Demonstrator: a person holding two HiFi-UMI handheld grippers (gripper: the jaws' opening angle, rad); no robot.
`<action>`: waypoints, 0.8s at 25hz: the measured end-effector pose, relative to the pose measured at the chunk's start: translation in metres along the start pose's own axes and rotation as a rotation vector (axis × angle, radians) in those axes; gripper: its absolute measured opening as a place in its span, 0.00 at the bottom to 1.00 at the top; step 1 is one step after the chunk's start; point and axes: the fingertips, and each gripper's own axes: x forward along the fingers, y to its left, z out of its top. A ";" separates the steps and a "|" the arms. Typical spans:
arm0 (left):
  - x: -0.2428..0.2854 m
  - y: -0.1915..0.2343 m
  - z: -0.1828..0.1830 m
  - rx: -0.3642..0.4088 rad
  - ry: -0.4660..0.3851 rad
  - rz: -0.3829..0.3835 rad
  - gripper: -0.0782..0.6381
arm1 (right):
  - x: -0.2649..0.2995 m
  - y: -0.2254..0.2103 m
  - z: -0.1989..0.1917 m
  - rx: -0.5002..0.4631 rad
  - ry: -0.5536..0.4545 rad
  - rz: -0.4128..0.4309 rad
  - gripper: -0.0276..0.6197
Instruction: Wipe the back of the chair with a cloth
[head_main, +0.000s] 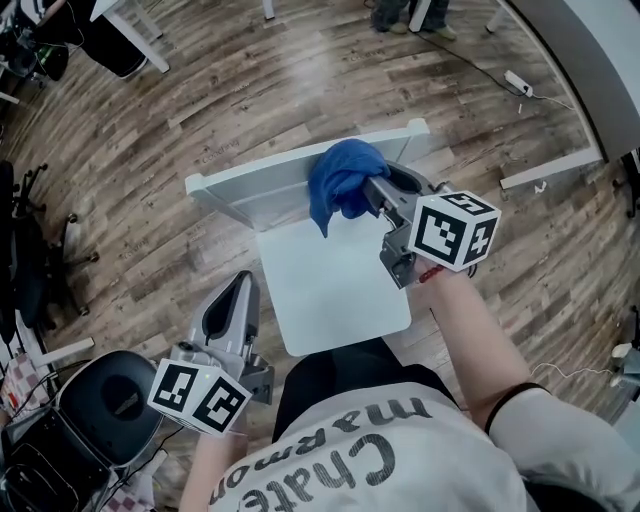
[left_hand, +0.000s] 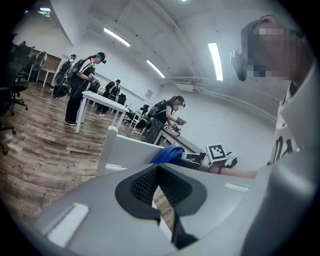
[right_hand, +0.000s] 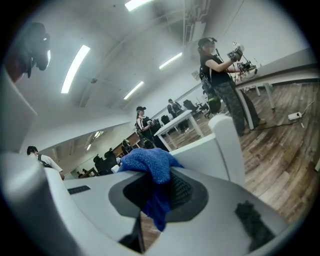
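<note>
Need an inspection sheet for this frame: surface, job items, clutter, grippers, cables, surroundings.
Surface: white chair seat bare; wood-plank floor all around it.
Job's things: blue cloth bunched against the backrest, a tail hanging toward the seat.
Clutter: nothing seen on the chair.
Grippers: right gripper shut on the cloth at the backrest; left gripper shut, nothing between its jaws, beside the seat's left edge.
Cables: power strip with its cord on the floor, upper right.
Surroundings: black office chairs at left; people at white tables behind.
</note>
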 end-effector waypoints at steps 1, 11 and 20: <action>0.000 -0.001 0.000 0.002 0.001 -0.002 0.12 | -0.004 -0.005 0.002 -0.002 -0.006 -0.014 0.15; 0.008 -0.011 0.003 0.011 0.007 -0.022 0.12 | -0.031 -0.041 0.020 0.012 -0.071 -0.112 0.15; 0.009 -0.020 0.003 0.025 0.028 -0.045 0.12 | -0.043 -0.057 0.024 0.013 -0.093 -0.179 0.15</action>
